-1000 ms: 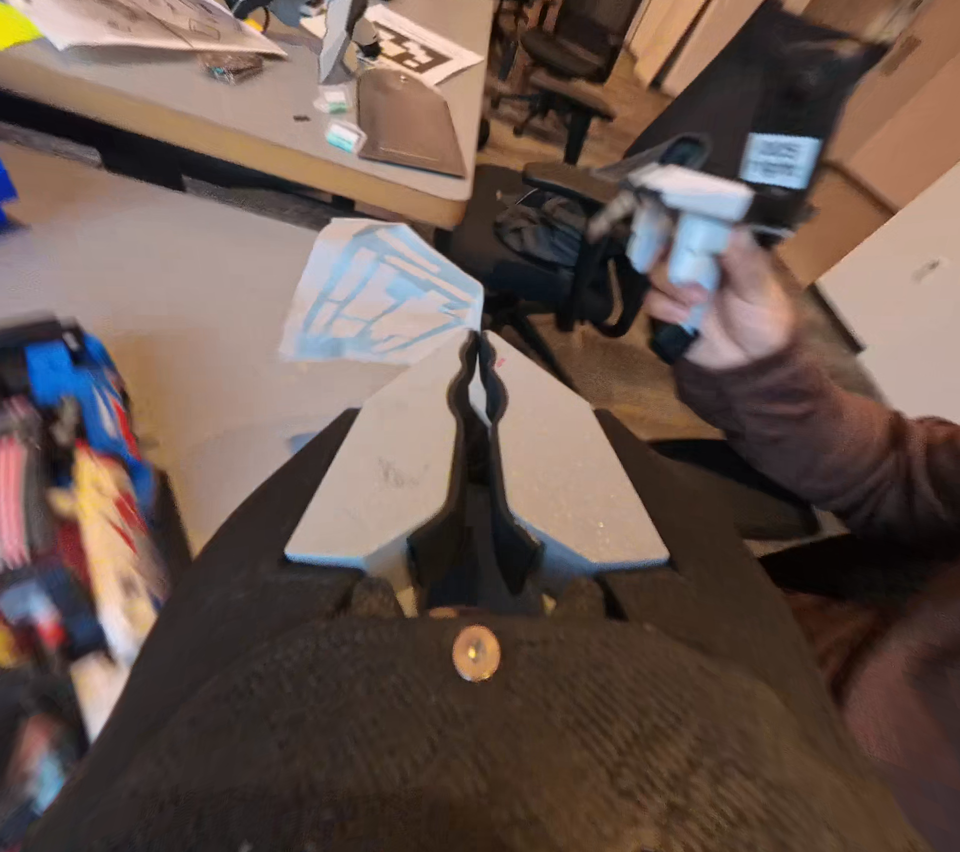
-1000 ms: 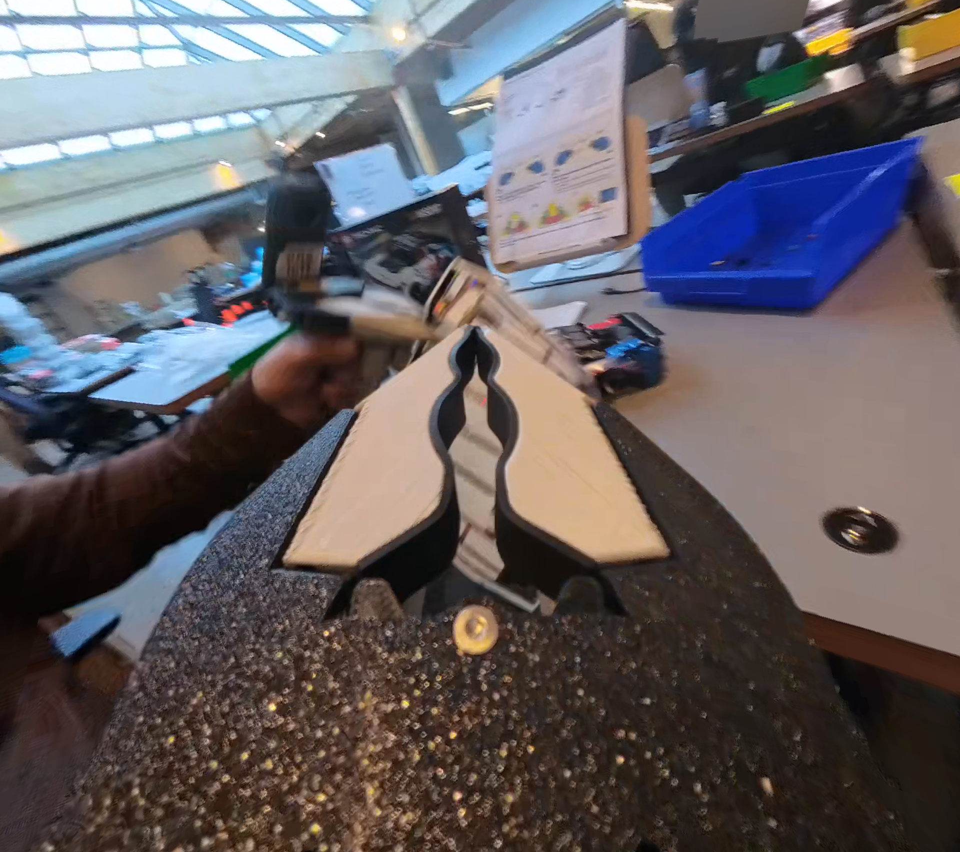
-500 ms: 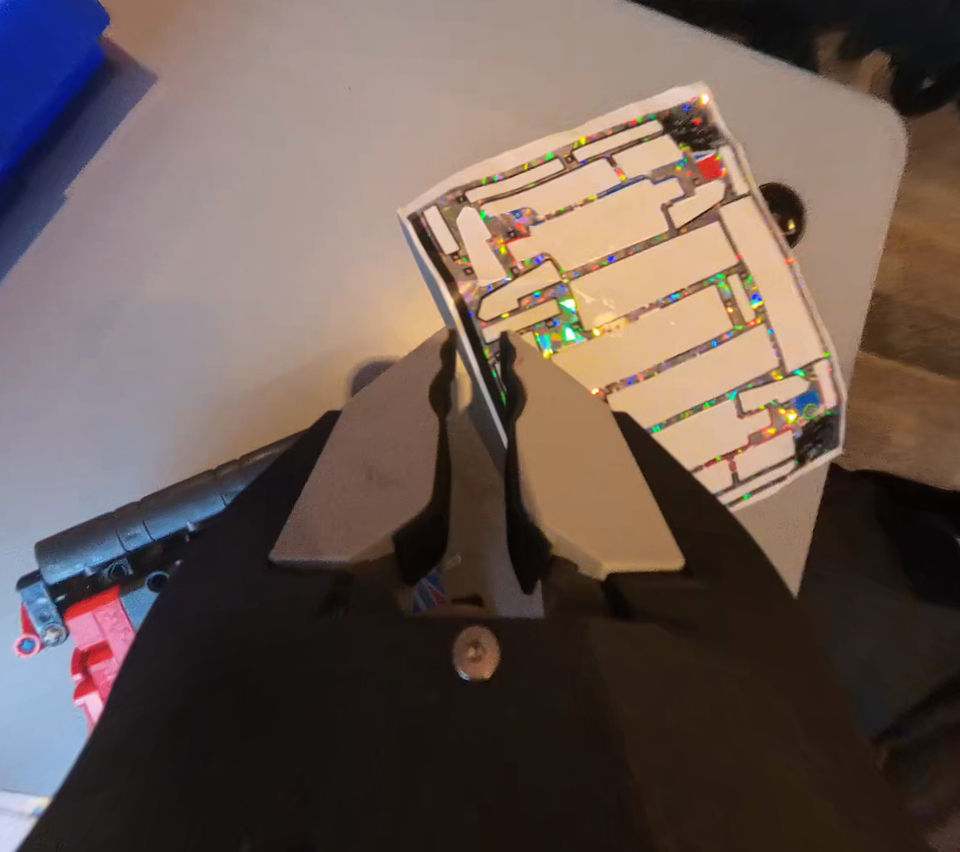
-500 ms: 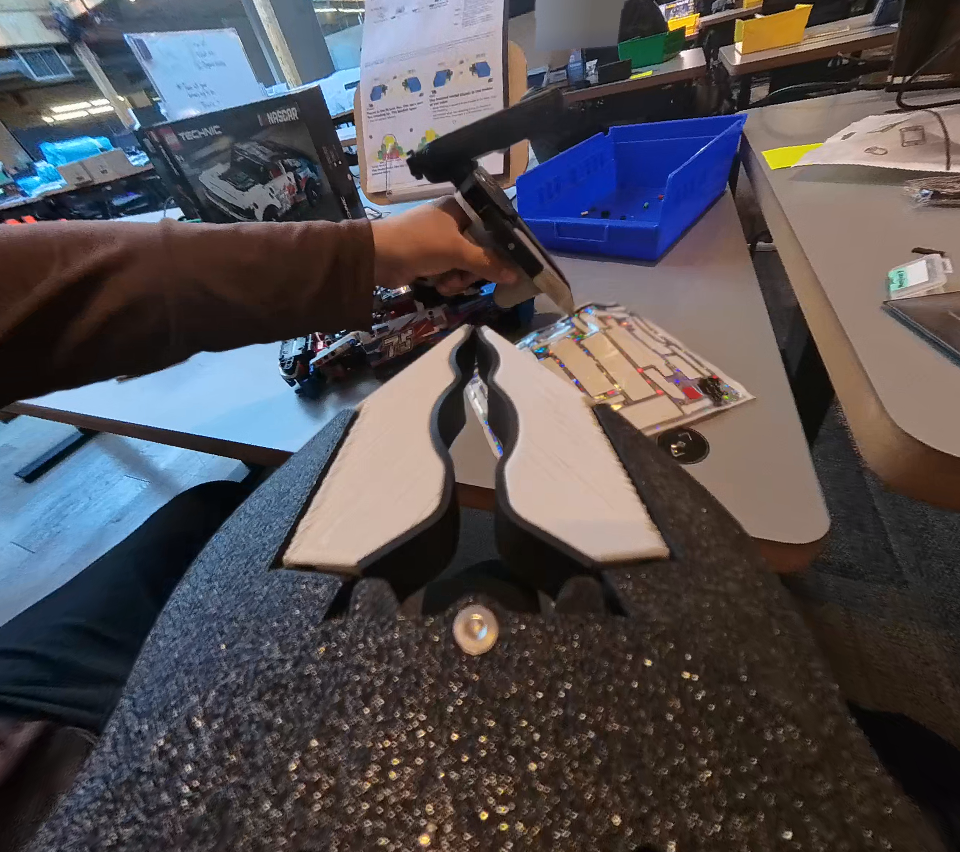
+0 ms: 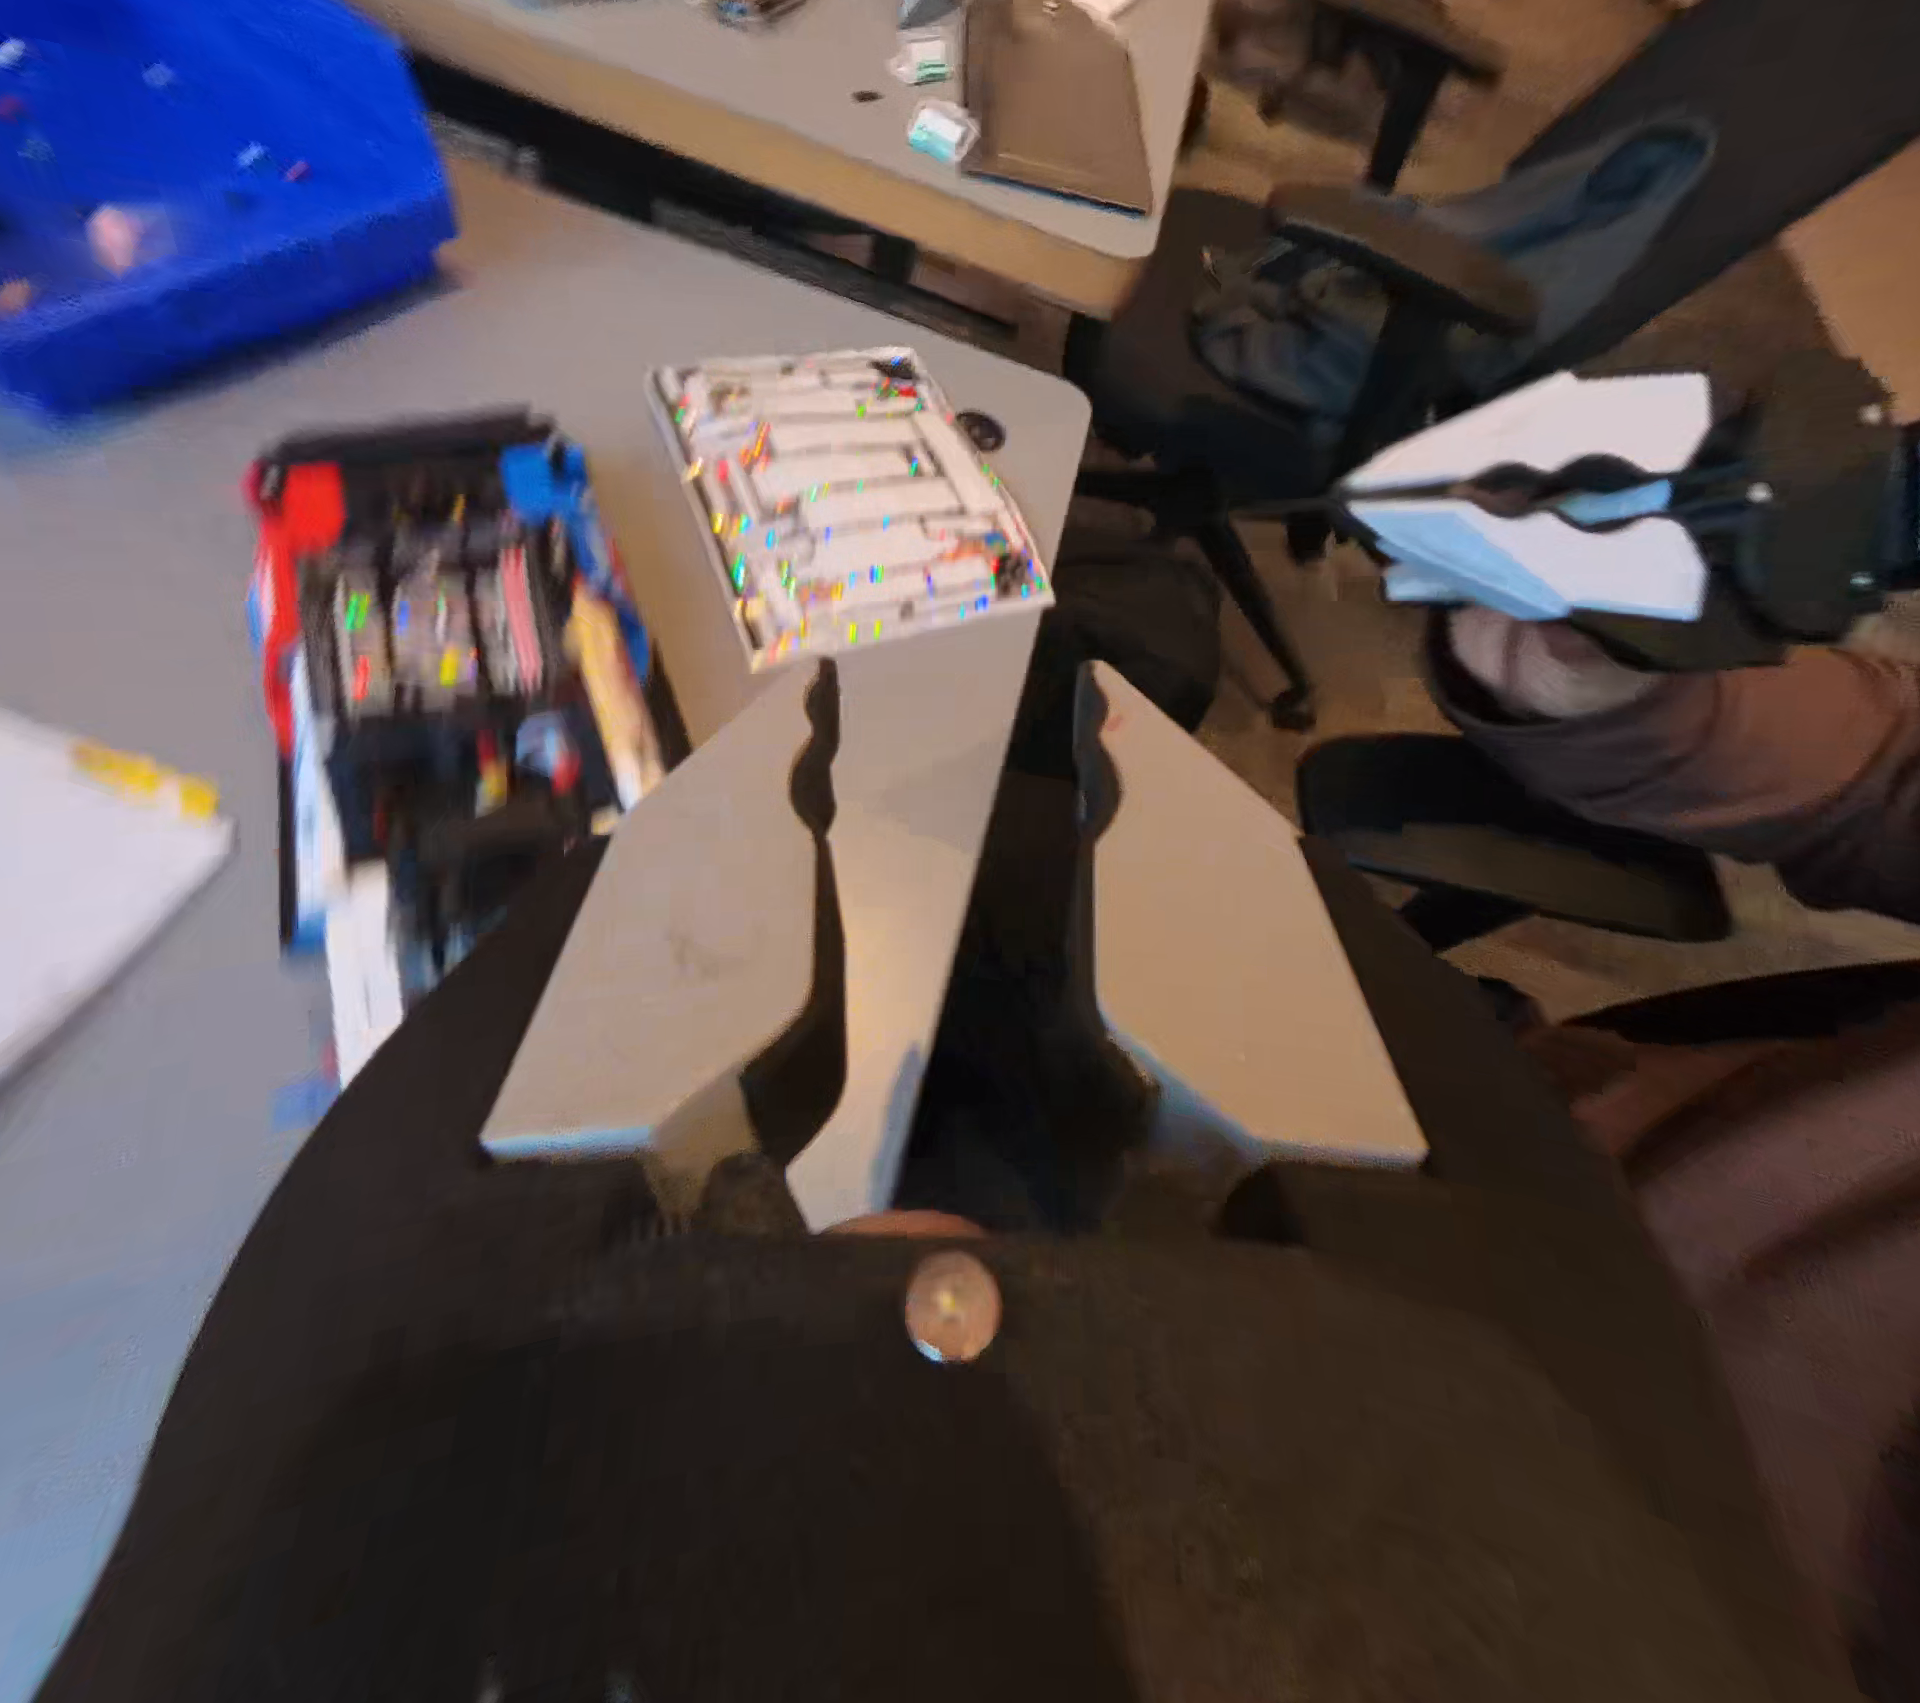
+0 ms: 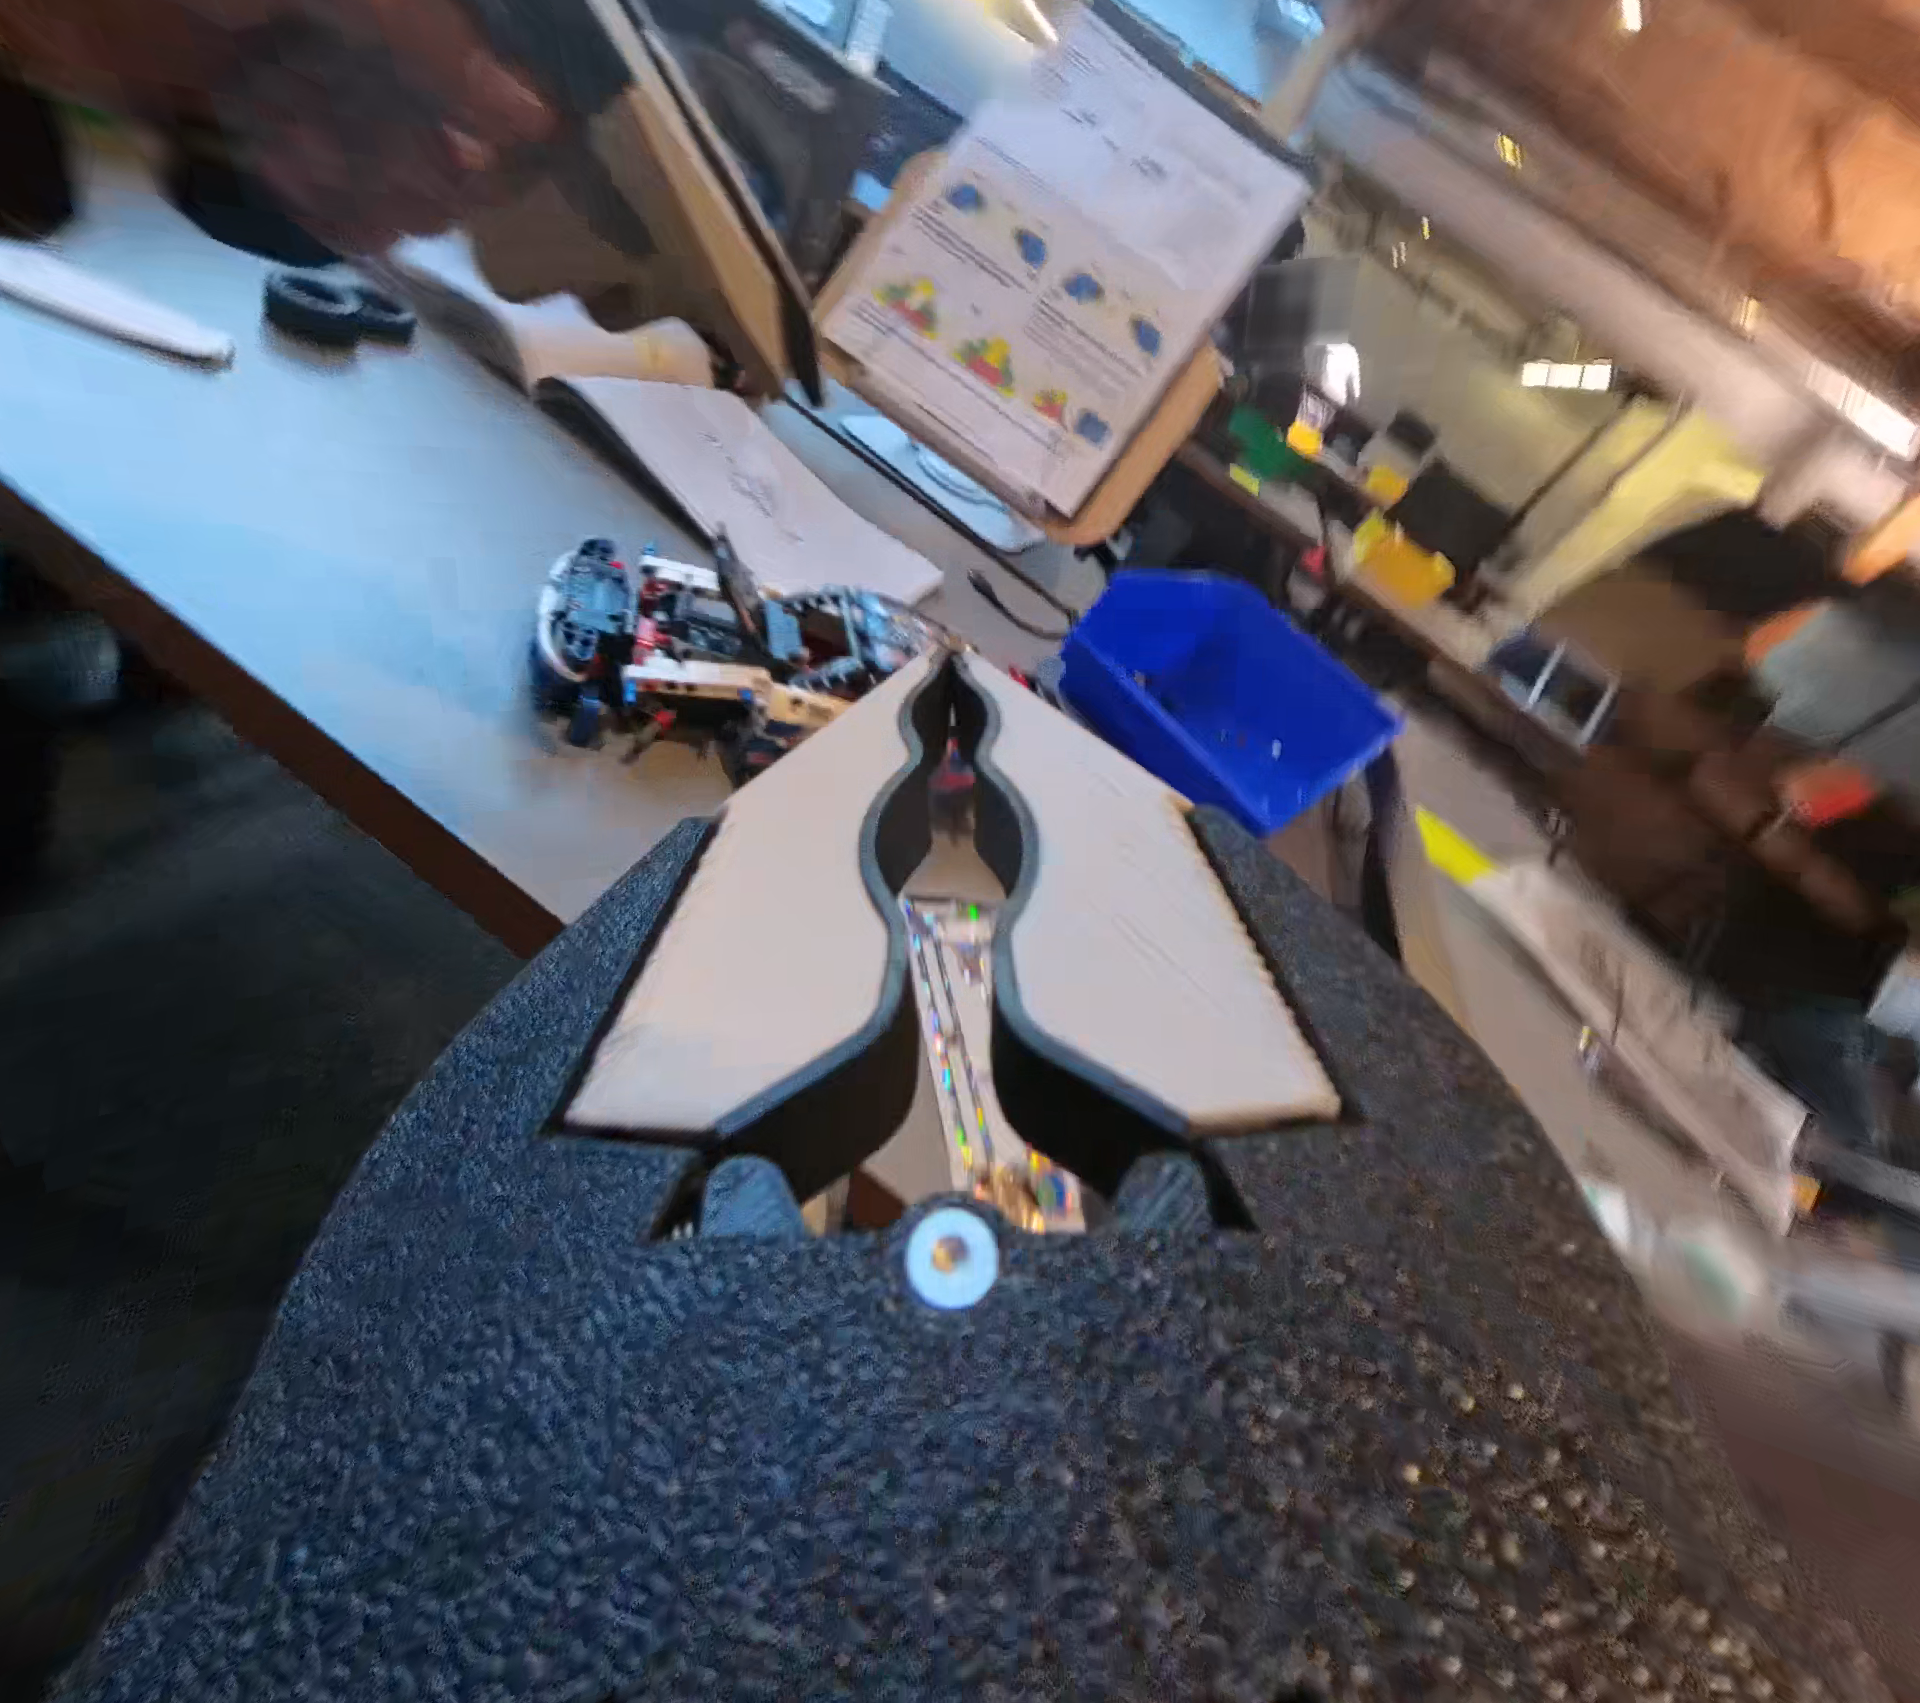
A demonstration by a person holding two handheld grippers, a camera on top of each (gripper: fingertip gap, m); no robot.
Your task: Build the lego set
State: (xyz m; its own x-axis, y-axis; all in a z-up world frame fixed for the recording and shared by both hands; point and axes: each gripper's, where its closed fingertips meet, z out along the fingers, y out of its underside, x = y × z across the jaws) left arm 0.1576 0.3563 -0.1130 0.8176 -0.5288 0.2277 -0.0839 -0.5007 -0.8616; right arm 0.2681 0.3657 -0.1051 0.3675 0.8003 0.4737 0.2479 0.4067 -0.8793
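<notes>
Now, left claw: spread wide, nothing between the fingers, above the table edge.
Right claw: tips pressed together; a glittering strip shows in the gap behind them, and I cannot tell whether it is pinched.
Lego car: on the table, partly built, just beside the sticker sheet.
Sticker sheet: flat at the table corner.
Blue bin: behind the car.
Left wrist view only: whole sticker sheet, and the right claw off the table edge.
Right wrist view only: propped instruction page, open booklet.
</notes>
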